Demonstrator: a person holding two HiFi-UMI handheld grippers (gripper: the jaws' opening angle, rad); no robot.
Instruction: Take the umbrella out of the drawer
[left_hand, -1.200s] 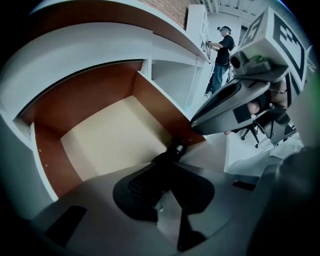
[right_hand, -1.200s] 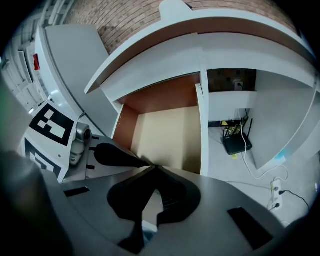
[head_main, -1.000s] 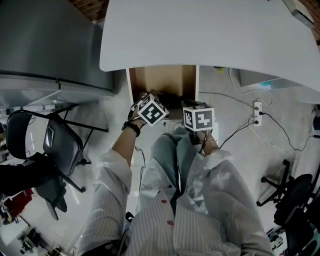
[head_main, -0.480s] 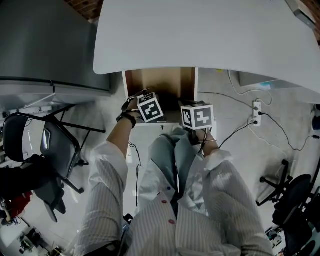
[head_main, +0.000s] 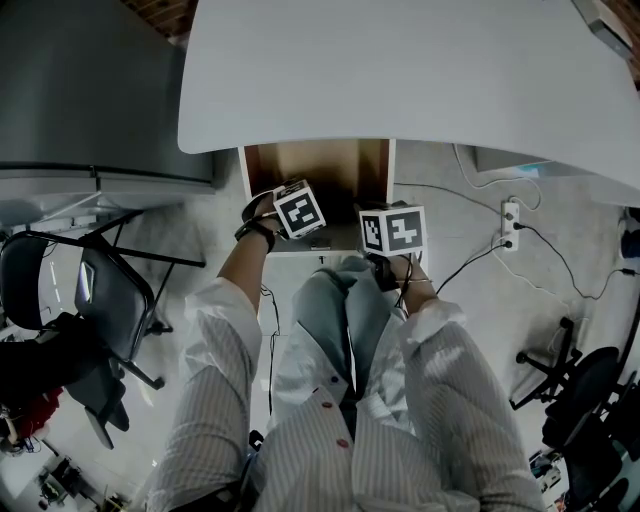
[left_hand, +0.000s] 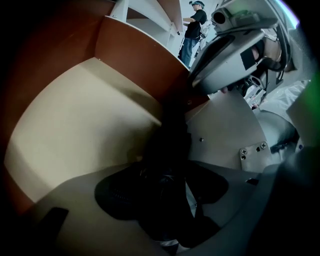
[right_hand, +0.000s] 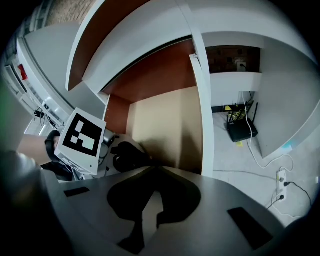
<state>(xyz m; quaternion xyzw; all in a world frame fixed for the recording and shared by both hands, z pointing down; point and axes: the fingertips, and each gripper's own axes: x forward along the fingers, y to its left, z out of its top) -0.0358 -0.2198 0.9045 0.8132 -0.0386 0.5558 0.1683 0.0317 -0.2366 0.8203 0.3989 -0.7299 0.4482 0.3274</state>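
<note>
Umbrella (left_hand: 167, 150): black, folded, soft crumpled fabric, inside the open drawer (left_hand: 75, 130) with its pale smooth floor and red-brown walls. Left gripper (left_hand: 166, 197) clamped on it. Right gripper (right_hand: 152, 172) closed, empty. White desk (head_main: 400, 70) above.

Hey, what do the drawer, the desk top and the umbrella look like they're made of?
Drawer: probably laminated board, with a matte pale beige bottom, reddish-brown walls and white edges.
Desk top: smooth, matte white with no grain showing, so likely laminate or painted board.
Umbrella: black and dull, probably fabric, though it is too dark to be sure.
</note>
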